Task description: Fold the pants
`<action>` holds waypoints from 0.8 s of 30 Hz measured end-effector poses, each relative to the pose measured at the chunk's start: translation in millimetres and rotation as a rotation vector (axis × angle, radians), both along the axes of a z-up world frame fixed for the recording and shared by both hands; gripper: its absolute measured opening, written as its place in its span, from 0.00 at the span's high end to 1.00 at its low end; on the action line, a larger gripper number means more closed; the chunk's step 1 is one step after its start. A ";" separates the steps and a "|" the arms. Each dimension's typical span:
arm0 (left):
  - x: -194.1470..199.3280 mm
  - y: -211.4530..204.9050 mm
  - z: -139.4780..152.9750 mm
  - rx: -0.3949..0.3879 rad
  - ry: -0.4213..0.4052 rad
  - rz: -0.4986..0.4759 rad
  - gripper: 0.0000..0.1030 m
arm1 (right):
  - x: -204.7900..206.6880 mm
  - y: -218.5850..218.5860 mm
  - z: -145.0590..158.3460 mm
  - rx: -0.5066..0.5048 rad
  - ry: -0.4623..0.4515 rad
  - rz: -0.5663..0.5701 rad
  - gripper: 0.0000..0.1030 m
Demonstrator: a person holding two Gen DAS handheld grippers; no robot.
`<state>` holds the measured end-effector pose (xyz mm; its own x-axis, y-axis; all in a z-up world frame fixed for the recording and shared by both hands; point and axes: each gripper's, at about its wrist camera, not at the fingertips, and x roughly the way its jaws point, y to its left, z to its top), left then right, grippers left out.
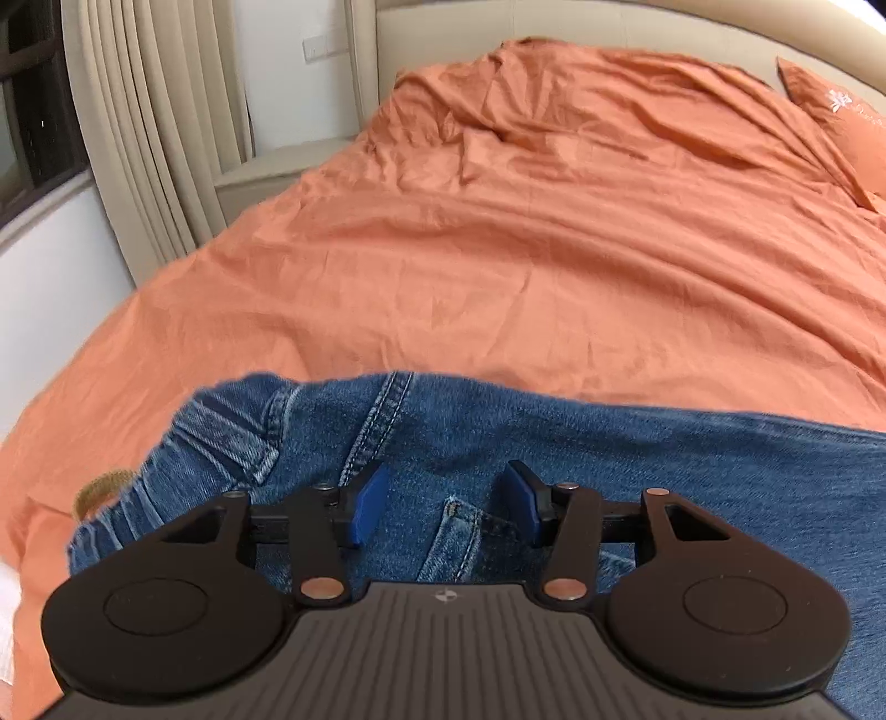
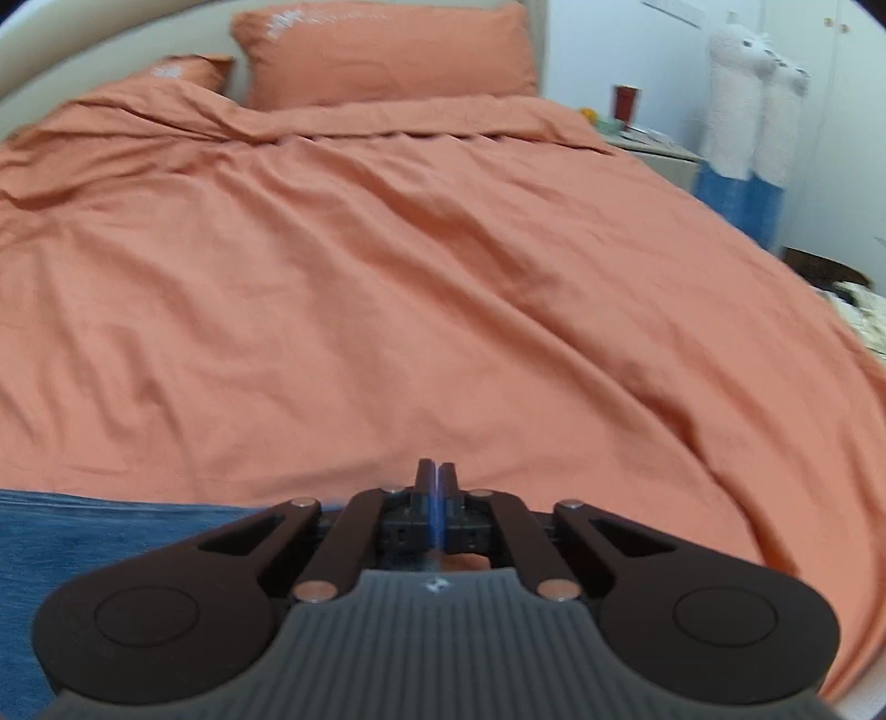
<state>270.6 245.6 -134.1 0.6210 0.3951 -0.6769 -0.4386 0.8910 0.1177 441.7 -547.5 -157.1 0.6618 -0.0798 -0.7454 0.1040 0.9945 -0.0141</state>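
Blue denim pants (image 1: 554, 459) lie across the near part of an orange bed cover (image 1: 526, 266). The waistband end with pockets and a brown label is at the left. My left gripper (image 1: 446, 487) is open, its blue pads apart just above the denim near a pocket, holding nothing. In the right wrist view the pants (image 2: 83, 548) show at the lower left. My right gripper (image 2: 436, 482) is shut, pads together over the orange cover (image 2: 443, 277) beside the denim's edge; I see no cloth between them.
Two orange pillows (image 2: 387, 50) lie at the head of the bed. A nightstand (image 2: 648, 144) with a red cup stands at the right, next to a white plush alpaca (image 2: 747, 94). Beige curtains (image 1: 149, 127) and a window are at the left.
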 end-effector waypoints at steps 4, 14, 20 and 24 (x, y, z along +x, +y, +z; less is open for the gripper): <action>-2.2 -20.0 18.0 0.042 -0.012 -0.135 0.44 | -18.8 -6.1 17.5 0.050 -0.023 0.015 0.91; 40.5 -130.5 33.8 0.206 0.115 -0.724 0.44 | -34.2 89.2 31.8 -0.002 0.008 0.487 0.73; 75.1 -160.1 5.0 0.295 0.245 -0.888 0.44 | -13.4 164.4 24.3 -0.078 0.041 0.779 0.73; 95.1 -153.4 -10.1 0.280 0.346 -0.940 0.44 | -1.9 200.9 17.5 -0.127 0.091 0.948 0.73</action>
<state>365.7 92.2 -144.1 0.5495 0.0228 -0.8352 0.5156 0.7774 0.3604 439.9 -346.7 -139.6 0.4329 0.3752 -0.8196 -0.7492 0.6554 -0.0957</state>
